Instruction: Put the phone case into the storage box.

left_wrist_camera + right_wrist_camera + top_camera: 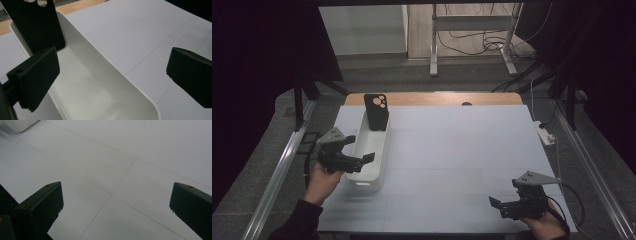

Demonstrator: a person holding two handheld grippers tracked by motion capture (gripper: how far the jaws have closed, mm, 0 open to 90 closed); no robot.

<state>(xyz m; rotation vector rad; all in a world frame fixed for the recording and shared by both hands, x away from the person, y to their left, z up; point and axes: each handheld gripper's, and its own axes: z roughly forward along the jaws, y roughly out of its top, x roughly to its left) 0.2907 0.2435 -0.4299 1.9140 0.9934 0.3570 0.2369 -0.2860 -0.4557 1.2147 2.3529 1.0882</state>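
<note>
A long white bin [371, 150] lies on the left of the pale table. A black phone case [376, 111] with round camera holes stands upright in its far end, leaning on the wall. My left gripper [360, 148] is open, its jaws straddling the bin's near half with nothing between them. In the left gripper view the bin [105, 82] is bare inside and the phone case [37, 27] stands at its far end. My right gripper [498, 205] hovers open near the table's front right, over bare surface [117, 177].
A wooden strip [437, 98] edges the table's far side. A white power strip [544, 134] lies off the right edge. Metal rails [282, 165] run along both sides, and a stand with cables [472, 40] sits on the floor beyond.
</note>
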